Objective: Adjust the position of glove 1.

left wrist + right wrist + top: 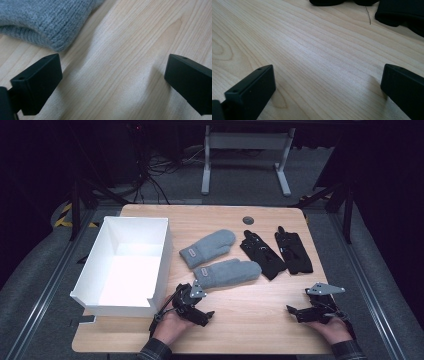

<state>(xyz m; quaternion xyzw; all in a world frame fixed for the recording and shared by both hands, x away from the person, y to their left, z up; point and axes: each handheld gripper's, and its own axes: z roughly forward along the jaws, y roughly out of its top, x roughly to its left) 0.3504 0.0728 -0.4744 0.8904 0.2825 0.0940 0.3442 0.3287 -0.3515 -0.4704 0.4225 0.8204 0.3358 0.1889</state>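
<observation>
Currently: left gripper (pixel 199 309) released, empty, poised for the near grey mitten (pixel 227 272) at one o'clock. Right gripper (pixel 300 312) released, empty; black gloves (pixel 277 251) at twelve.

The high view looks forward and down from above the near edge of the table (pixel 240 320). Each gripper view sits low and close over the wood, facing along its own jaws. The left gripper view shares the nearer grey mitten (pixel 45 20) (pixel 227 272) with the high view.
</observation>
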